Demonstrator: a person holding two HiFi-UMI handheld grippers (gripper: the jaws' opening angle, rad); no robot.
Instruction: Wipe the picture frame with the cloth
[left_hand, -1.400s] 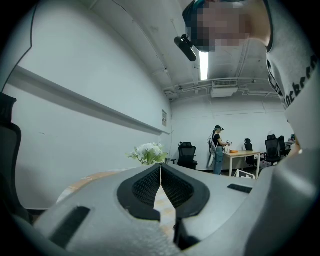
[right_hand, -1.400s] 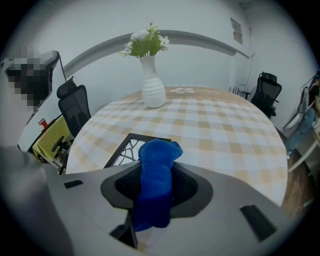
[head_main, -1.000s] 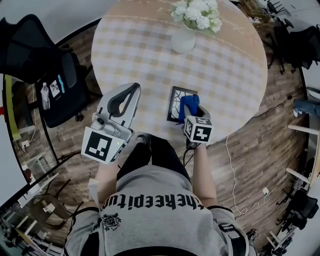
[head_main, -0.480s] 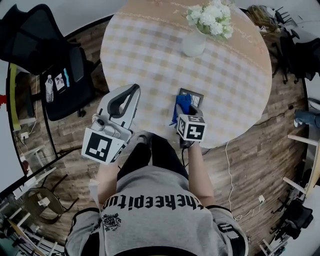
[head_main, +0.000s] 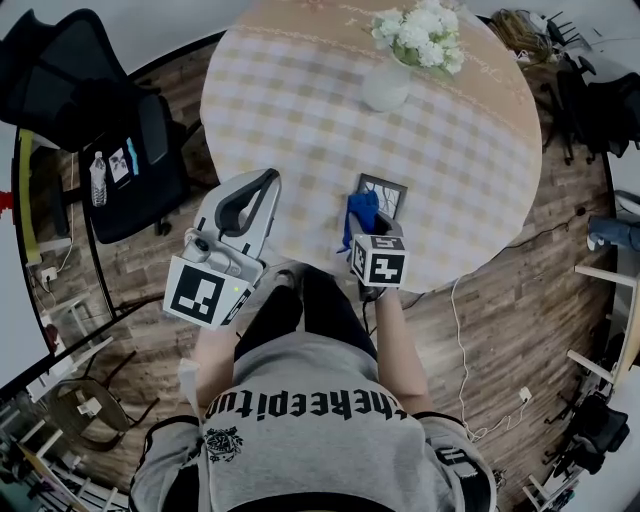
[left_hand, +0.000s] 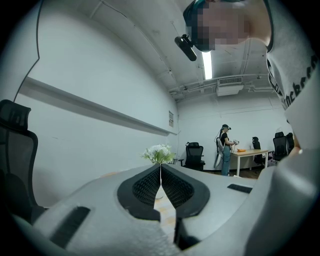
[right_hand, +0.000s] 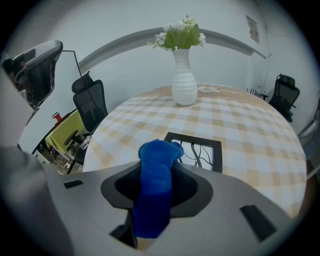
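A dark picture frame (head_main: 385, 193) with a line drawing lies flat near the front edge of the round checked table (head_main: 300, 110). My right gripper (head_main: 368, 228) is shut on a blue cloth (head_main: 361, 211), which hangs at the frame's near left corner. In the right gripper view the cloth (right_hand: 159, 155) bulges up between the jaws, just in front of the frame (right_hand: 200, 149). Whether the cloth touches the frame I cannot tell. My left gripper (head_main: 268, 178) is shut and empty at the table's near left edge, pointing up and away over the table (left_hand: 160, 172).
A white vase of white flowers (head_main: 388, 80) stands at the back of the table, behind the frame (right_hand: 184, 75). A black office chair (head_main: 100, 100) stands left of the table. Cables and chairs lie on the wood floor at the right.
My right gripper with the cloth has drawn back from over the frame toward its near left corner. The head camera has shifted a little. The left gripper has stayed put.
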